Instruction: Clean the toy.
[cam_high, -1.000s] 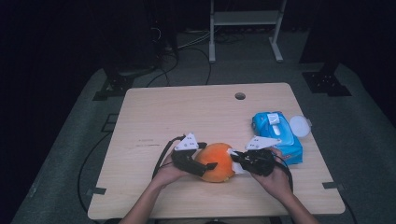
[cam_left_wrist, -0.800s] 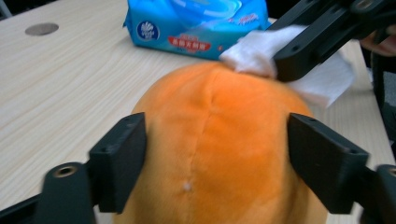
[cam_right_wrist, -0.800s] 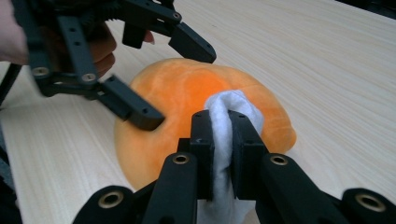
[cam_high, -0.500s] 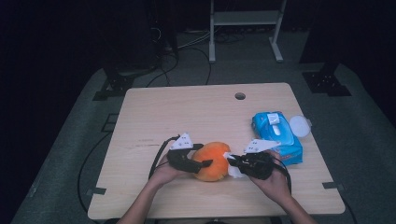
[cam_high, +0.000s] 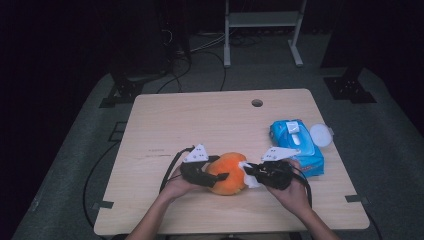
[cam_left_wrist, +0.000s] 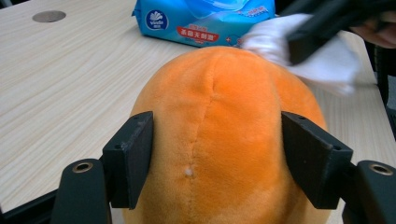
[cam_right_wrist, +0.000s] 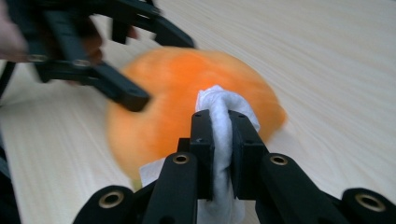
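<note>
Pale wood worktop (cam_high: 200, 120) under dark surrounds: wiping an orange plush toy (cam_high: 227, 172).

Near edge: left claw (cam_high: 220, 177) had just been closing, jaws now pressing the toy's sides, probably to steady it. Right claw (cam_high: 250, 172) was clamped on a white wipe (cam_right_wrist: 219, 116) laid against the toy's top, apparently to clean it. Behind: blue wipes pack (cam_high: 296, 145), lid open, within reach.

I see light wood table (cam_high: 200, 120), round hole (cam_high: 257, 103) near far edge. Blue wipes pack (cam_high: 295, 146) lies flat at right side, white round lid (cam_high: 320, 135) touching its far right corner. Beyond table: grey floor mat (cam_high: 90, 150), white metal stand (cam_high: 262, 30), black cables (cam_high: 200, 47).
</note>
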